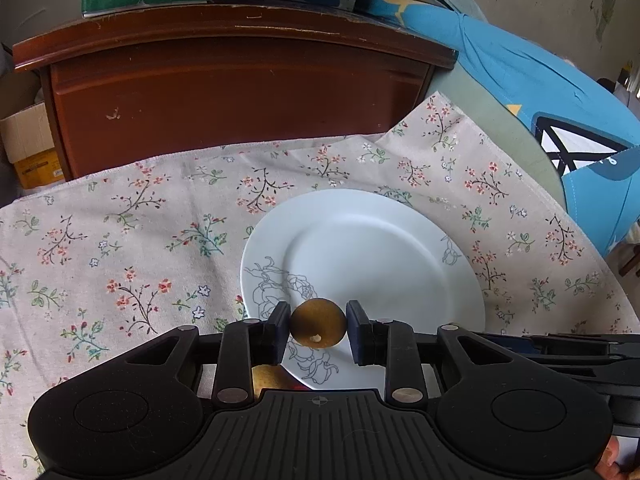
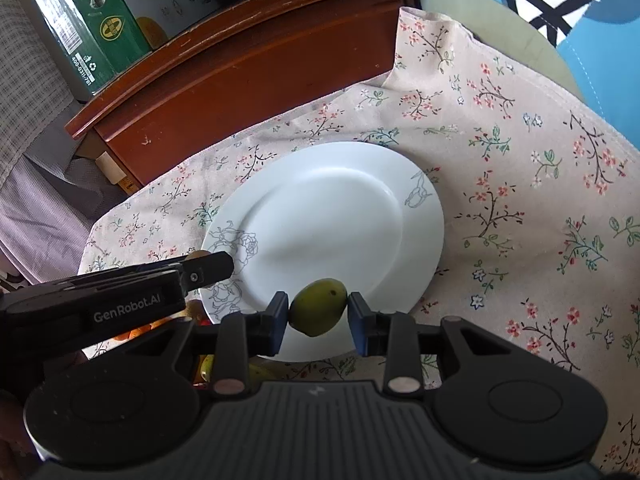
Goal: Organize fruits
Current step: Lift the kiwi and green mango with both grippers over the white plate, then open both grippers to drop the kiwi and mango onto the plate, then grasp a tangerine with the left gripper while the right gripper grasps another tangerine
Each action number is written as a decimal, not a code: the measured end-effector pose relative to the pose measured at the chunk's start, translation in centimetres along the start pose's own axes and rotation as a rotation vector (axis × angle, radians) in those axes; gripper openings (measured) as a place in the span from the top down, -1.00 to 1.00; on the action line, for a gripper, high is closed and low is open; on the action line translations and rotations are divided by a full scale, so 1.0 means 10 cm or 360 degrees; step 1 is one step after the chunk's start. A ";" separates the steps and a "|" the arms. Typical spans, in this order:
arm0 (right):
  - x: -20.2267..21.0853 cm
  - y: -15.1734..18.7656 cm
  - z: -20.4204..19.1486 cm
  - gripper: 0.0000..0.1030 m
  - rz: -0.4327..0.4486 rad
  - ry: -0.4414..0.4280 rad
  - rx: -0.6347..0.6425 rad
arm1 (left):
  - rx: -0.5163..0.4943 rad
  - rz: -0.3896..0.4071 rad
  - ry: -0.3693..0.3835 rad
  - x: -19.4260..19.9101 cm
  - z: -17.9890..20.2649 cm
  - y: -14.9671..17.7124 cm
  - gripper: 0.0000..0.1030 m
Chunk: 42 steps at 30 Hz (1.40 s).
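We see soft, even daylight in both views. The plate (image 1: 362, 248) ahead of our grippers is bright without hard glare, and a faint shadow crosses its middle in the right view. The cabinet (image 1: 240, 92) beyond is darker. Straight edges bow towards the frame edges, and the corners go black.

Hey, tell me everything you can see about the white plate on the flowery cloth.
The plate is round, glossy and white, ceramic by the look, with a broad flat rim and a shallow well. Grey outline roses are drawn on its left rim and a small sprig on the right rim. It lies flat on the cloth, in front of a wooden cabinet. Nothing lies in the part of it that shows; its near edge is hidden behind the tools.
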State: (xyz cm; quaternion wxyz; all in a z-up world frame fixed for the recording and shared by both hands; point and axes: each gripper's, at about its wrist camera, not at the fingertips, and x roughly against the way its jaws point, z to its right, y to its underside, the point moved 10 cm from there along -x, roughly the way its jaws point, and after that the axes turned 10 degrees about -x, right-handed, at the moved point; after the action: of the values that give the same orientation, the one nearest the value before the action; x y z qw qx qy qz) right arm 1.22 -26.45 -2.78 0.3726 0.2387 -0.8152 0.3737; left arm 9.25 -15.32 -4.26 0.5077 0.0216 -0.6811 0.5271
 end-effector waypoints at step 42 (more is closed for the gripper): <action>0.16 0.33 -0.17 0.24 -0.0068 -0.0080 0.0097 | 0.0235 -0.0087 -0.0388 0.87 -0.85 0.41 -0.62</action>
State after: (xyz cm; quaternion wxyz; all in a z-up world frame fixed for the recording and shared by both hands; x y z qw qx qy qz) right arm -1.22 -23.28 -2.13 0.3524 0.2766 -0.8073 0.3841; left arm 8.46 -2.84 -1.50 0.4323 0.1412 -0.6963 0.5552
